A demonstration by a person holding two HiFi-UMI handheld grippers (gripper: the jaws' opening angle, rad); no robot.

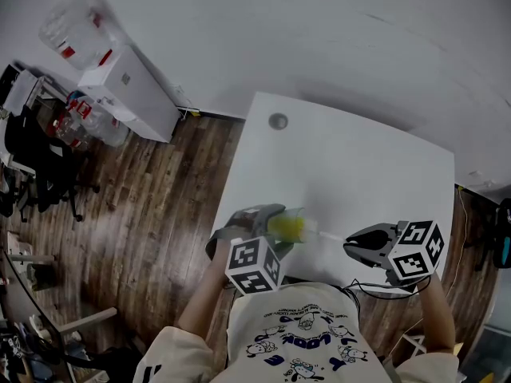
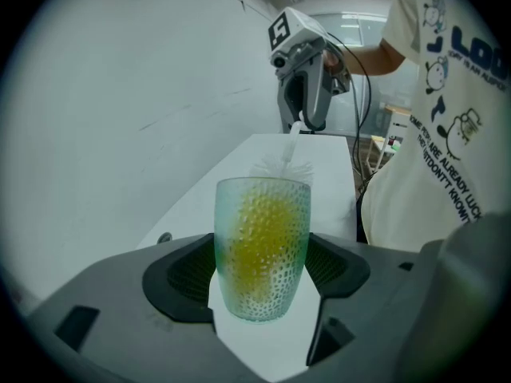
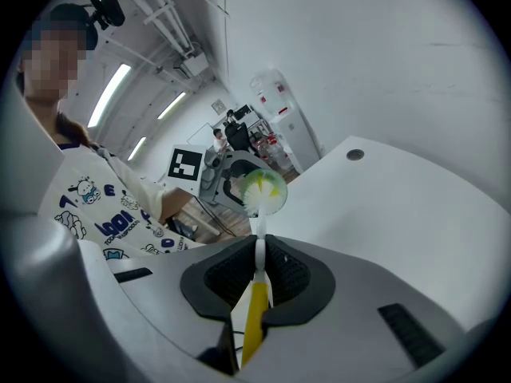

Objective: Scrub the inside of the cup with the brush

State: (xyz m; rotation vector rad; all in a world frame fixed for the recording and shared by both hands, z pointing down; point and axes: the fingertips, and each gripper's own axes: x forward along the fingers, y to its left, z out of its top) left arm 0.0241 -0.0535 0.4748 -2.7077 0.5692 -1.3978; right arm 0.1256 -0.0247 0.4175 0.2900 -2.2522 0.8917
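Observation:
A pale green dimpled cup (image 2: pixel 262 250) is clamped between the jaws of my left gripper (image 2: pixel 259 271), held above the white table (image 1: pixel 351 174) near its front edge. The cup (image 1: pixel 289 227) lies tilted with its mouth toward the right. A bottle brush with yellow and white bristles (image 3: pixel 262 190) reaches into the cup; its yellow head shows through the wall. My right gripper (image 3: pixel 257 274) is shut on the brush's white and yellow handle (image 3: pixel 256 309). In the head view the left gripper (image 1: pixel 254 231) and right gripper (image 1: pixel 375 244) face each other, joined by the brush's stem (image 1: pixel 329 236).
A round grommet (image 1: pixel 278 121) sits in the table's far left corner. Left of the table is wood floor with a white cabinet (image 1: pixel 132 94), a water jug (image 1: pixel 76 26) and a black chair (image 1: pixel 36 166). A white wall runs behind.

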